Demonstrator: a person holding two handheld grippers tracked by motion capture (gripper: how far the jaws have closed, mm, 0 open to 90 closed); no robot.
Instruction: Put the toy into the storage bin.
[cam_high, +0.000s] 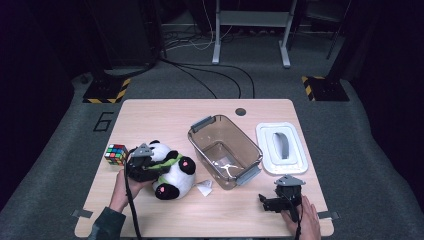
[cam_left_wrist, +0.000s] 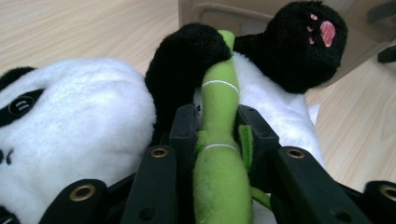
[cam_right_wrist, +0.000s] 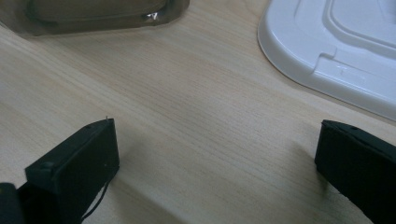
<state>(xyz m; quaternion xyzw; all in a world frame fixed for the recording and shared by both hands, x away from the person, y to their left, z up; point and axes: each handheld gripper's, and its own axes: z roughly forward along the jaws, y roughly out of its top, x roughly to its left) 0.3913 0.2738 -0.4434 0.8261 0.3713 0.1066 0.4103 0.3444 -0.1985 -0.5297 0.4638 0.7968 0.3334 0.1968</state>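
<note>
Pale wood counter (cam_high: 165, 210): left hand-held gripper (cam_left_wrist: 217, 126) pinches the plush panda's (cam_high: 170, 172) green bamboo stalk (cam_left_wrist: 219, 140) beside the clear bin (cam_high: 225, 150); right hand-held gripper (cam_right_wrist: 215, 154) rests wide open, empty. Lifting by the thin stalk risks slipping or swinging.

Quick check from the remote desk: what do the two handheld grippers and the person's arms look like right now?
Both the left gripper and the right gripper are black, each topped by a grey three-cornered plate and trailing a black cable. The jaws are flat black blocks with brass-coloured screw eyelets. The left forearm wears a dark sleeve.
</note>
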